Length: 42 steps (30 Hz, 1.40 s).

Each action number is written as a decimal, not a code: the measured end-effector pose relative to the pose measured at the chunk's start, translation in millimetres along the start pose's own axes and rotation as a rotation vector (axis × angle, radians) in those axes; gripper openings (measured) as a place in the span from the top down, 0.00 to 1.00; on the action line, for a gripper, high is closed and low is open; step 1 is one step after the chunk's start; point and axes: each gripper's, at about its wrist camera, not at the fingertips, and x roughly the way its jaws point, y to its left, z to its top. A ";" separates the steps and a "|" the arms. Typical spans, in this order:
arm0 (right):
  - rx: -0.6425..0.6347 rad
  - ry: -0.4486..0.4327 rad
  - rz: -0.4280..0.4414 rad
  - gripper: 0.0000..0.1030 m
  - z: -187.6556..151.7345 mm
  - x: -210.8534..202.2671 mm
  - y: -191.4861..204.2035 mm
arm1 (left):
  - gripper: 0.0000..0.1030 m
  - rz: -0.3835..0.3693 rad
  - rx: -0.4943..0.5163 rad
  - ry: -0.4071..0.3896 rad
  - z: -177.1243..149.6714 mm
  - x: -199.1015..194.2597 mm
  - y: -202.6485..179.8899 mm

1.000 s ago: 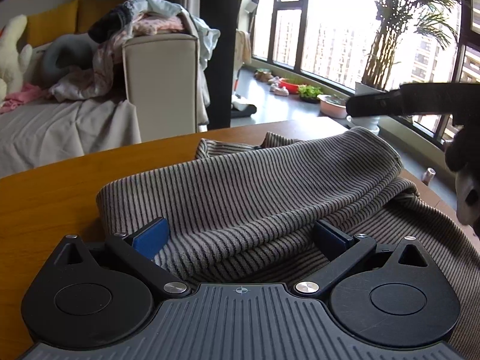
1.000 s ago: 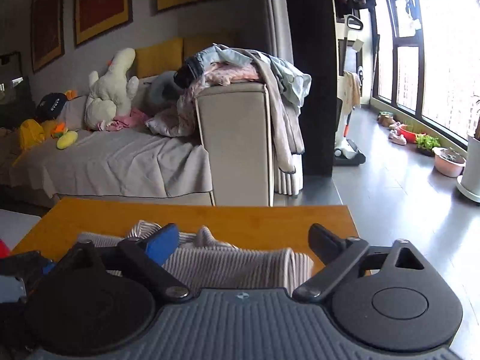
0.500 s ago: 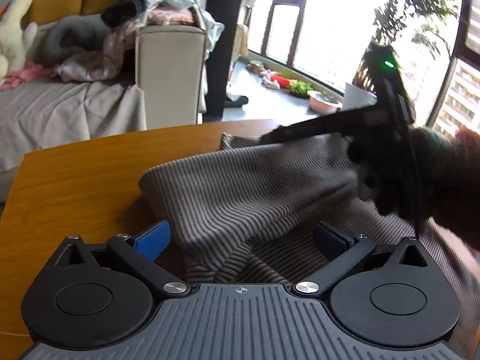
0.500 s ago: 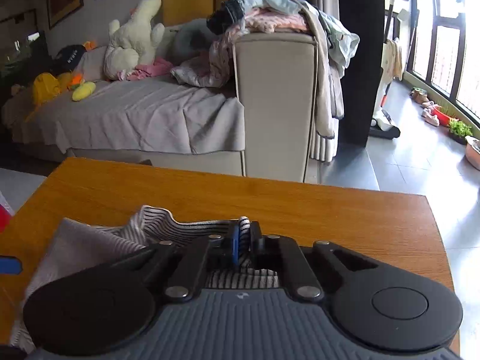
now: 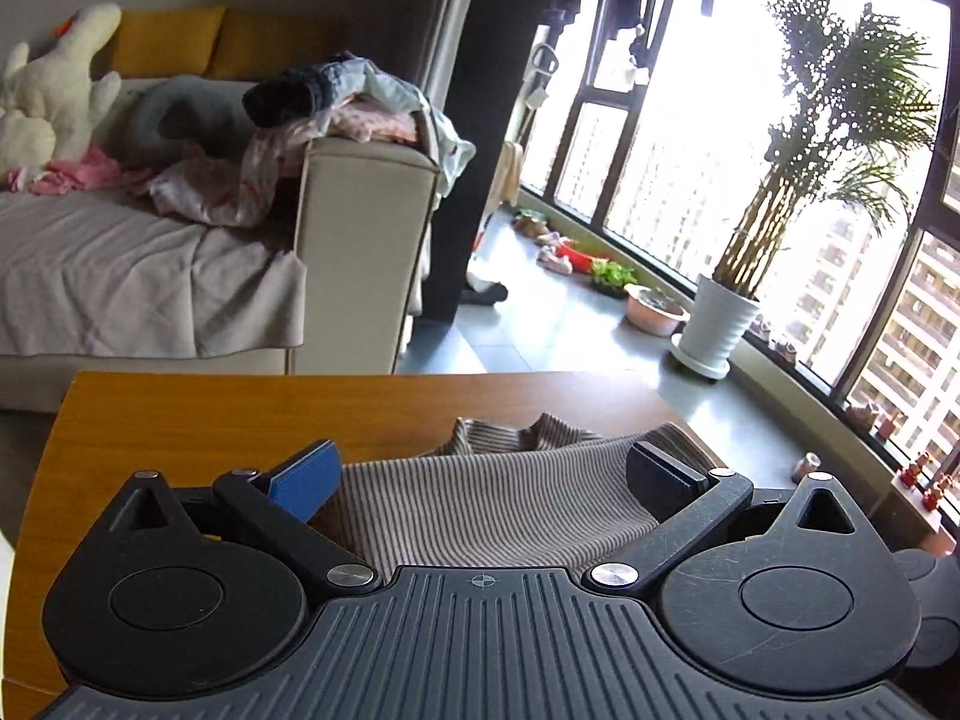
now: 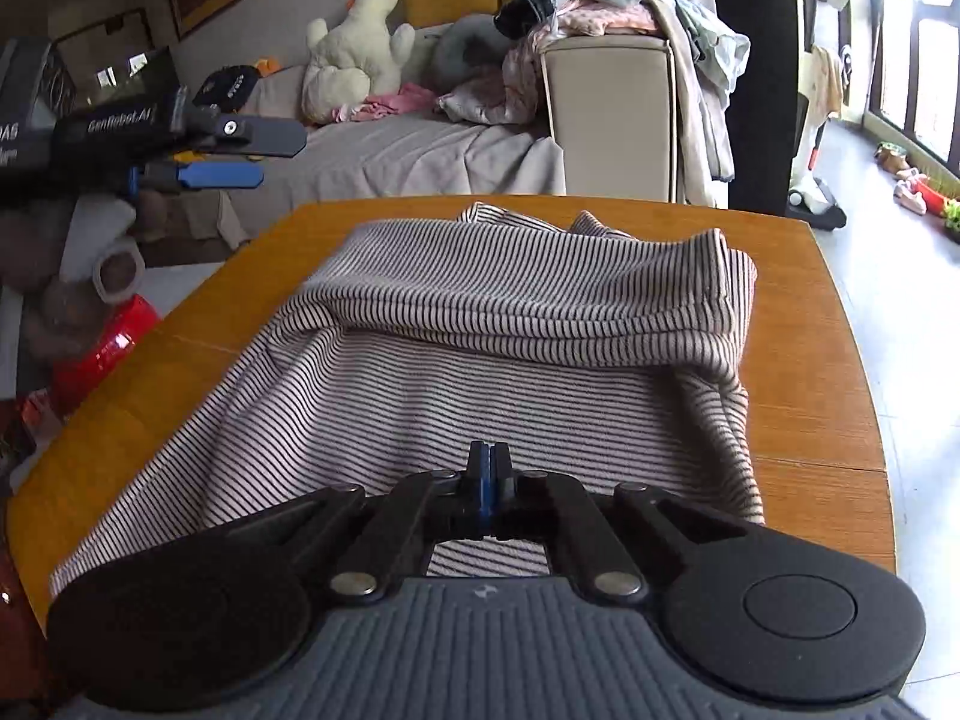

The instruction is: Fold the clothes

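At a wooden table (image 6: pixel 804 396), we see a striped garment (image 6: pixel 480 360) spread across the top, its far portion doubled over into a thick fold with one corner reaching toward the table's right edge. The right gripper (image 6: pixel 489 480) sits low over the near part of the cloth, fingers pressed together; whether fabric is pinched between them we cannot tell. Half a second ago it was clamped at the garment's far hem; now it is back at the near side. The left gripper (image 5: pixel 480 477) is spread wide (blue pad on one finger), and from the right wrist view it hangs off the table's left side (image 6: pixel 198 174). A moment earlier it hovered directly over the cloth. Behind stands a sofa (image 6: pixel 606 120) heaped with clothes.
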 end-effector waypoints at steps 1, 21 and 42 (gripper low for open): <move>0.008 -0.021 -0.003 0.99 8.6 1.5 -3.4 | 0.00 0.000 0.002 0.015 -1.7 5.2 -2.1; 0.006 0.000 -0.131 0.94 101.9 158.8 -34.5 | 0.00 -0.056 -0.048 0.198 -58.2 40.2 5.9; -0.129 0.067 0.107 0.92 -28.7 -31.2 35.2 | 0.34 0.026 0.100 0.107 -16.6 -10.6 -29.6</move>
